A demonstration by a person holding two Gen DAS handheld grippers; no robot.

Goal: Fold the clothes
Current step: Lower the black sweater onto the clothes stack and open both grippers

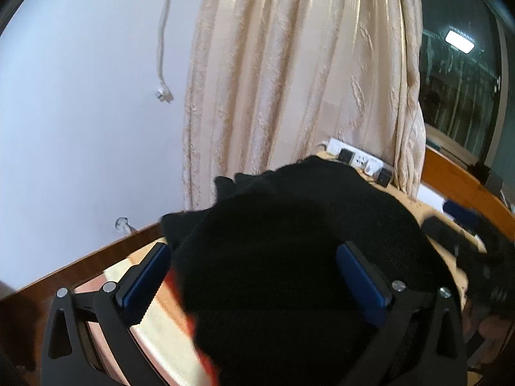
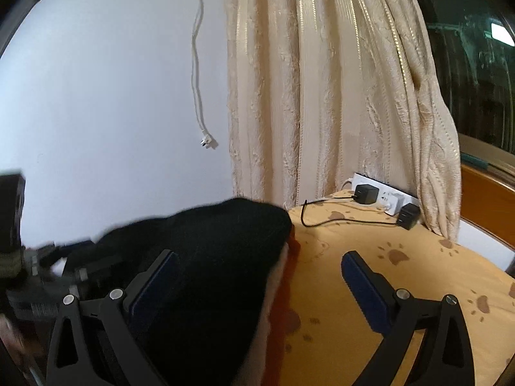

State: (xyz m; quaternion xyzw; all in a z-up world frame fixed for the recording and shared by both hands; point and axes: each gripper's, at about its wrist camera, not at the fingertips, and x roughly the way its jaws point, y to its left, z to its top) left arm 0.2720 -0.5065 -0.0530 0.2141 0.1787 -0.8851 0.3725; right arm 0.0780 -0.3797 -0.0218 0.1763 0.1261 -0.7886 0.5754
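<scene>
Both pairs of tongs stand wide apart and grip nothing. The left tongs (image 1: 254, 276) straddle a heap of black knitted clothing (image 1: 289, 241), the blue pads (image 1: 360, 276) on either side of the bulge, though I cannot tell whether they touch it. The right tongs (image 2: 260, 286) hover with the left pad over the same black garment's edge (image 2: 225, 241) and the right pad above a yellow paw-print sheet (image 2: 402, 276). Beyond, a white power strip (image 2: 383, 193) with black chargers lies against a cream curtain (image 2: 322, 80), and a loose cord (image 2: 198, 64) dangles on the pale wall.
</scene>
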